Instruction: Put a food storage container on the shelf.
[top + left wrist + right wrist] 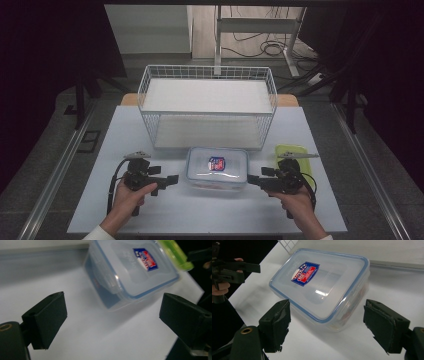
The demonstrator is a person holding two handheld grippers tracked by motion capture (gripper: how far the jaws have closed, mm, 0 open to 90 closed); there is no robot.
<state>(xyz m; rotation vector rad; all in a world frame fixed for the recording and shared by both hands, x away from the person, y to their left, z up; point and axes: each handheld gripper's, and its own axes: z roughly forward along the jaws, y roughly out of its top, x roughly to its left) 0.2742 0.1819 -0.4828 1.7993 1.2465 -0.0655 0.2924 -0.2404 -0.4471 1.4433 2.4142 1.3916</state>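
I see a clear box (217,167) — blue-rimmed, red-and-blue label — a lime-green lid (292,151), white wire basket (207,105), pale desk (200,210).

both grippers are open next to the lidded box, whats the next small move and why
Probably ease both inward onto the box's short ends. The left gripper and right gripper flank it, jaws open, touching nothing, and the box lies flat on the table in front of the wire basket.

Clear, glossy plastic for the food container (322,287), with a smooth lid, blue seal line and shiny printed paper-like sticker (305,273). White coated wire for the basket (207,107) at 12 o'clock. Matt, smooth pale table top (210,210). Matt black, slightly rough, frayed pads (275,325) on right gripper (327,327). Glossy lime-green plastic lid (290,151) at 3 o'clock.
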